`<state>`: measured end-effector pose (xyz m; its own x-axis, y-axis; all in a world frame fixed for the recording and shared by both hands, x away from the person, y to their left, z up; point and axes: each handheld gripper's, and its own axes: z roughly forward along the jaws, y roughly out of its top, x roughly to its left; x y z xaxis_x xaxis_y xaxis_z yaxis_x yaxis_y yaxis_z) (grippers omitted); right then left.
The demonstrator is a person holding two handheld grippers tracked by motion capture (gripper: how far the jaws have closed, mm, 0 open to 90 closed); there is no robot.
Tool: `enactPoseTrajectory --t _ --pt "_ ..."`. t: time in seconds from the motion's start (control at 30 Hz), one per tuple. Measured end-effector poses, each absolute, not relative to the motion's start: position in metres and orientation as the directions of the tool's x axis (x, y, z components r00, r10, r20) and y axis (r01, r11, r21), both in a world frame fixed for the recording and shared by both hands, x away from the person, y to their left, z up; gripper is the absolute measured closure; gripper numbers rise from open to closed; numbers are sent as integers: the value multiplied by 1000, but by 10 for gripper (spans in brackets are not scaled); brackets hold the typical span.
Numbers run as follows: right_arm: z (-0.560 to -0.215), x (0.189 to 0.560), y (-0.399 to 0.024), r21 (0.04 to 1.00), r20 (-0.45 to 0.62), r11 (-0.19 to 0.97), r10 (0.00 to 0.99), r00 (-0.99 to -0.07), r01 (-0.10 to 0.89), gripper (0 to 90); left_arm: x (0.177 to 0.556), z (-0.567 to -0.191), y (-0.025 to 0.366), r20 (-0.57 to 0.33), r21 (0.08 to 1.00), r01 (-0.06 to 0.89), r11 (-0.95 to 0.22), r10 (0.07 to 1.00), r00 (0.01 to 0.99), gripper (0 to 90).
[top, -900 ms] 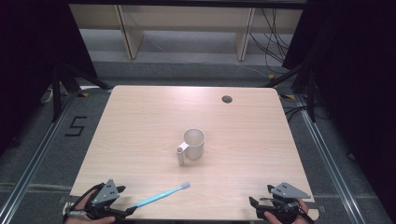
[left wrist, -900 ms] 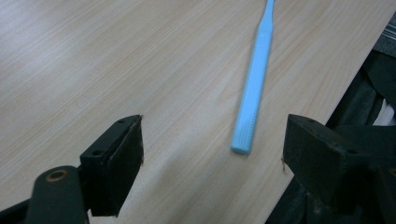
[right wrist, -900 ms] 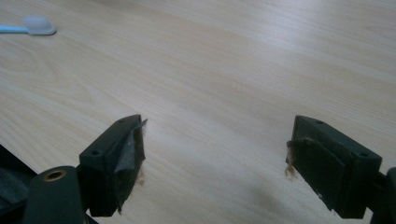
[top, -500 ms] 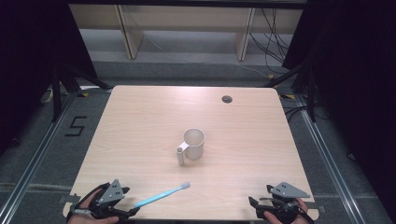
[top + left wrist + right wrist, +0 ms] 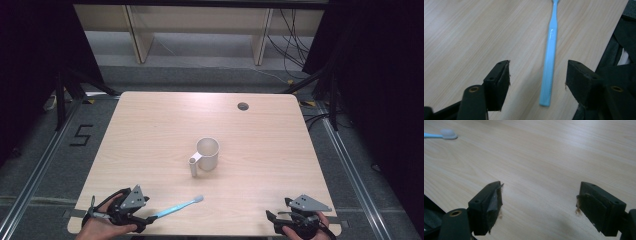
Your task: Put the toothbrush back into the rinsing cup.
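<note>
A light blue toothbrush (image 5: 177, 207) lies flat near the table's front edge, its white head pointing right and away. My left gripper (image 5: 147, 217) sits low at the front left, held in a hand. In the left gripper view the toothbrush (image 5: 550, 50) handle end lies between the jaws of the left gripper (image 5: 537, 75), which stand open with a gap on each side. A white mug (image 5: 207, 152) stands upright mid-table, handle toward the front left. My right gripper (image 5: 278, 210) rests at the front right, open over bare wood (image 5: 539, 200); the brush head (image 5: 447, 133) shows far off.
The wooden table (image 5: 150, 130) has a dark cable hole (image 5: 243, 106) near its back right corner. Shelving and cables stand behind it. A floor mark "5" (image 5: 82, 135) lies to the left. The front edge runs just under both hands.
My left gripper has slid right along the front edge, and its jaws now straddle the handle end of the toothbrush. The right gripper, toothbrush and mug have stayed put.
</note>
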<state>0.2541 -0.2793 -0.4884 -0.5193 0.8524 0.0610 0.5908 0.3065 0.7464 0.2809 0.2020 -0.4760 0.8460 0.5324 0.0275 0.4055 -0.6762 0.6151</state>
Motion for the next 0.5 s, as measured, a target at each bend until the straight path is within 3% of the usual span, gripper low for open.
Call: enactPoseTrajectory --t 0.5 --pt "-489 253 -274 736 92 295 848 -522 609 213 293 -474 183 -5 569 418 -708 505 863 395"
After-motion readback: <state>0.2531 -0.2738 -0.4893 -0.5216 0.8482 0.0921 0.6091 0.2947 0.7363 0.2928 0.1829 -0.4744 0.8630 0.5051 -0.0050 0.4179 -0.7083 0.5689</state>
